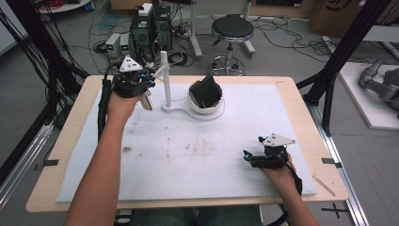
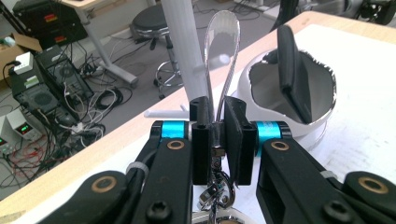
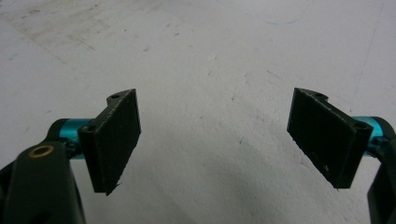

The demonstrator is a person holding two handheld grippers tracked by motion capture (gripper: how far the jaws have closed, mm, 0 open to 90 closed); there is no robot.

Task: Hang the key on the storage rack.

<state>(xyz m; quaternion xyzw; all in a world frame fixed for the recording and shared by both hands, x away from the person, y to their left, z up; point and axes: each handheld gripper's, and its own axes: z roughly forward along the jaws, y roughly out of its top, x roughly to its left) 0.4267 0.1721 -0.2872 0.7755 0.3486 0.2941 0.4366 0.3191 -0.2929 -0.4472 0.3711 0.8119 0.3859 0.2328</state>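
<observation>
The left tool (image 2: 215, 135) was pinching the handle of a metal spoon (image 2: 224, 56), its jaws pressed together on the thin stem, the shiny oval bowl standing up just ahead of the pads. In the high view that left tool (image 1: 147, 89) sat at the far left of the surface (image 1: 197, 160), just beside the white stand (image 1: 165, 77) with its slim upright post and short side peg. Beside the post stood a white bowl (image 1: 207, 109) with a black flat piece (image 1: 206, 92) leaning in it.

To do this step well, the spoon probably needed a steady, upright carry, since the smooth polished stem could twist in a narrow pinch; a slow approach would keep the spoon clear of the post and the bowl's rim.

The right tool (image 3: 215, 140) rested near the front right of the scuffed, matte white mat, jaws spread wide with nothing between them.
</observation>
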